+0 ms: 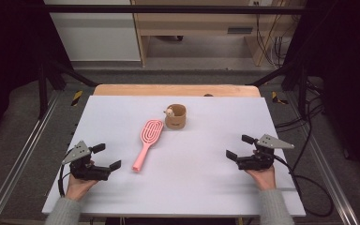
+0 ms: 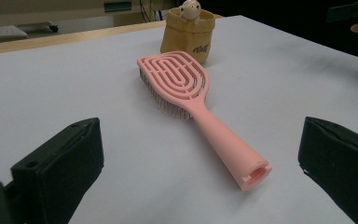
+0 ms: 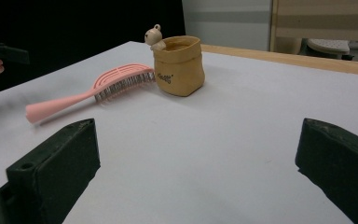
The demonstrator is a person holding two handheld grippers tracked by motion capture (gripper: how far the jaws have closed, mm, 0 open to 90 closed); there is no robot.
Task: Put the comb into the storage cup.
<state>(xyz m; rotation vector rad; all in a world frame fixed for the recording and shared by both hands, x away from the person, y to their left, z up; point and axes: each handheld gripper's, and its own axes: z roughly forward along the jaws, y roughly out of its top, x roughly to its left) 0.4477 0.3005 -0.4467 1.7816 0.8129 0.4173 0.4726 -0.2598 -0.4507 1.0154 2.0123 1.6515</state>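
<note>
The left gripper [image 1: 108, 156] sat low at the near left of the white surface [image 1: 215, 187], its fingers [image 2: 60, 165] spread wide with nothing between them, and the right gripper [image 1: 240, 146] mirrored it at the near right, fingers [image 3: 56, 163] equally released. That even, set-back placing read as a waiting pose, each hand leaving the middle free

The pink hairbrush [image 1: 147, 143] lay flat near the centre, bristles down, its slotted head towards the far side and its hollow handle end pointing back at the left gripper. Lying so, the handle looked like the natural thing to grasp, and the left fingers were already aimed along it, though apart from it

Just beyond the brush head stood a small tan pouch-shaped holder [image 1: 176, 116], upright, mouth open, with a little bear figure [image 1: 169, 111] perched on its rim. Its open top and nearness suggested it was meant to receive the brush, which was only a guess
</note>
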